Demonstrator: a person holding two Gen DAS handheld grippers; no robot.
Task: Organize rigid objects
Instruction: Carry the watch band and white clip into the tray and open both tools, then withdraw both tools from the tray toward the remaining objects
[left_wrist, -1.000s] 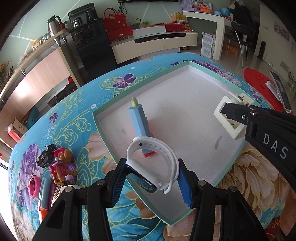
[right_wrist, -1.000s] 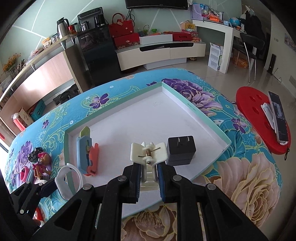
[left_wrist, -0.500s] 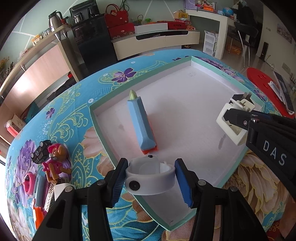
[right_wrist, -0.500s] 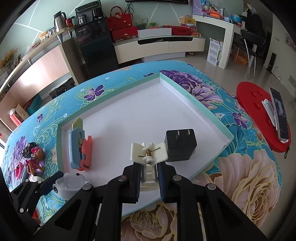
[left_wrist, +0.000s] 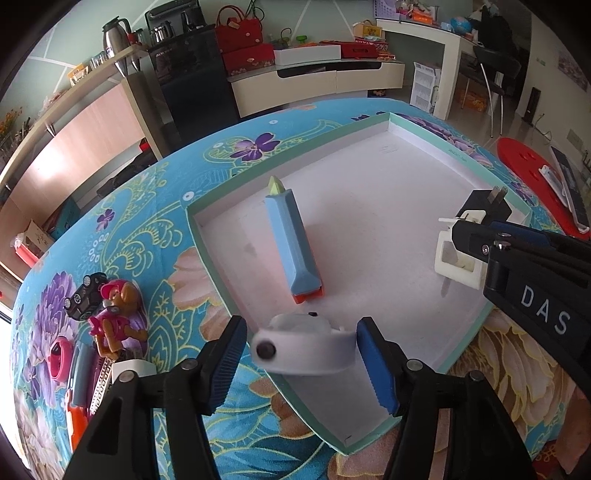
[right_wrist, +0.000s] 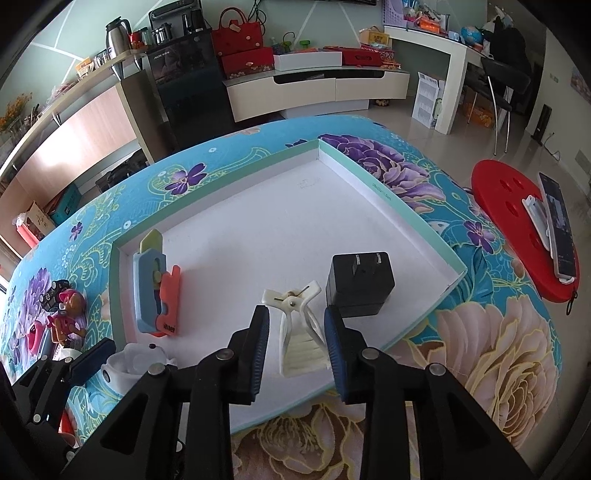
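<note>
A white tray with a green rim (left_wrist: 207, 243) (right_wrist: 436, 229) lies on the flowered table. In it are a blue and orange box cutter (left_wrist: 291, 236) (right_wrist: 157, 284) and a black charger plug (right_wrist: 358, 286) (left_wrist: 484, 206). My left gripper (left_wrist: 299, 365) is open; a white smartwatch (left_wrist: 303, 349) (right_wrist: 133, 363) sits blurred between its spread fingers at the tray's near left corner. My right gripper (right_wrist: 297, 350) is open around a cream plastic clip (right_wrist: 299, 332) (left_wrist: 456, 258) that lies on the tray floor beside the plug.
Left of the tray lie a pink toy figure (left_wrist: 114, 314) (right_wrist: 64, 314), a small black toy car (left_wrist: 83, 295) and other small items (left_wrist: 88, 380). A red stool (right_wrist: 524, 229) with a phone stands right of the table.
Both grippers have opened. The right one let go of the cream clip, which now lies on the tray. The left one released the smartwatch, which dropped lower at the tray corner.
</note>
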